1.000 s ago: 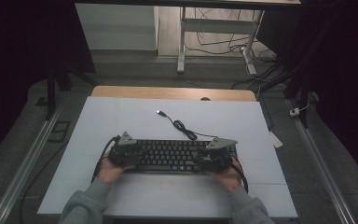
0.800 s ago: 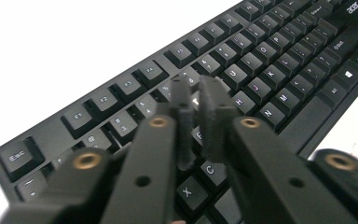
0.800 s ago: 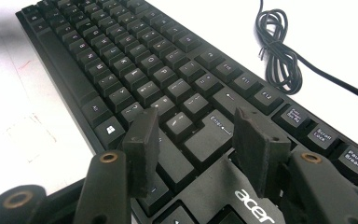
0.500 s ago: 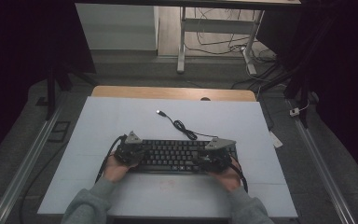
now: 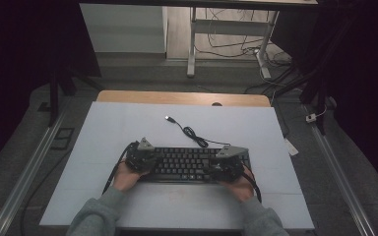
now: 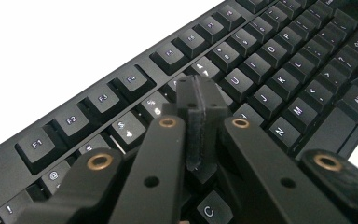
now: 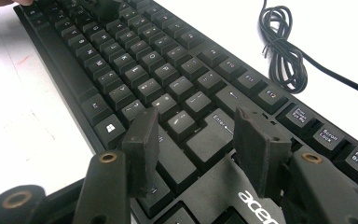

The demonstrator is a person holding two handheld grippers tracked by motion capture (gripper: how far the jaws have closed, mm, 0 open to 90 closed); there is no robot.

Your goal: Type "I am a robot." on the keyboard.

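One black keyboard flat on white counter, near the person's edge, white-lettered keys, "acer" mark at its right end, coiled cable trailing off behind it. Left claw pressed together, nothing between the pads, tips over the number-row keys at the left end; right claw spread, jaws apart above the Enter key at the right end.

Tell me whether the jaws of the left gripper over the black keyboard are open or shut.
Shut. In the left gripper view the left gripper's two pads meet with no gap and nothing between them, poised above the black keyboard's keys.
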